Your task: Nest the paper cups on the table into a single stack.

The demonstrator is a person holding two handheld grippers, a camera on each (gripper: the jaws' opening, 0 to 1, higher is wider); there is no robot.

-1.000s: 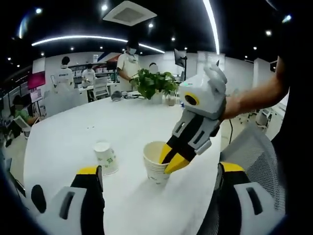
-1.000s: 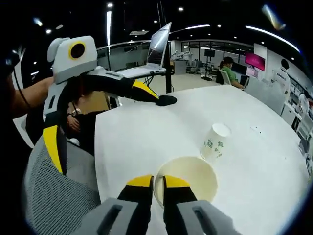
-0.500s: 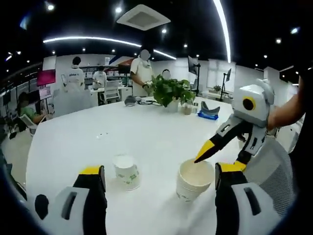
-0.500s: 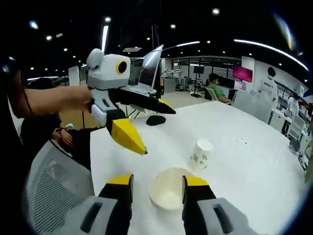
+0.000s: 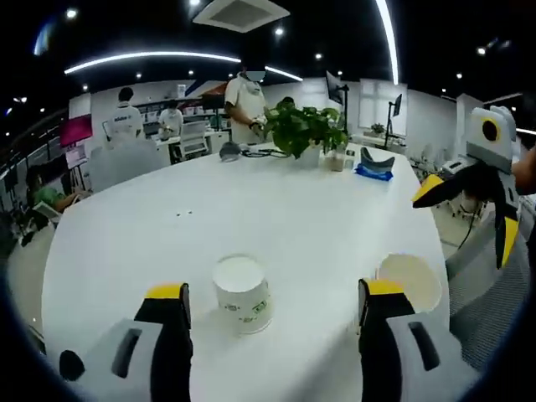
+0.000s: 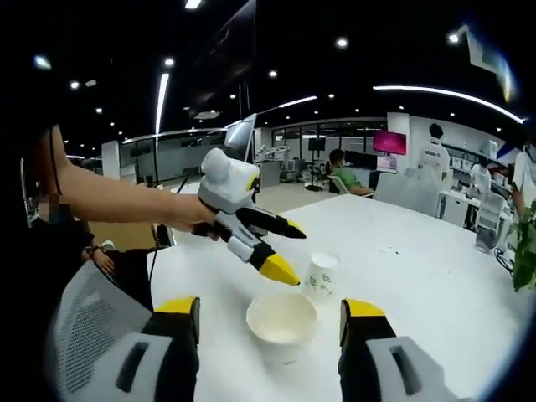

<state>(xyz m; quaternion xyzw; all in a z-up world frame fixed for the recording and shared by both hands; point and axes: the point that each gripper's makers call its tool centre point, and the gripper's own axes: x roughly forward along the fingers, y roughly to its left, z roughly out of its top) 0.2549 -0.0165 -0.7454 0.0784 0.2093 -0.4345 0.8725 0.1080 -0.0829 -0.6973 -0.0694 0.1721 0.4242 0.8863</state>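
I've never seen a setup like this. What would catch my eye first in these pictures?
Probably the yellow-tipped left gripper, held by a hand and hanging open over the white table. Below it sit two paper cups: an upside-down cup and an upright stack near the table edge. The right gripper hangs open by that edge, and a potted plant stands at the far side.

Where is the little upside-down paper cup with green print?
In the left gripper view, the upside-down paper cup stands on the white table, between the open left gripper jaws.
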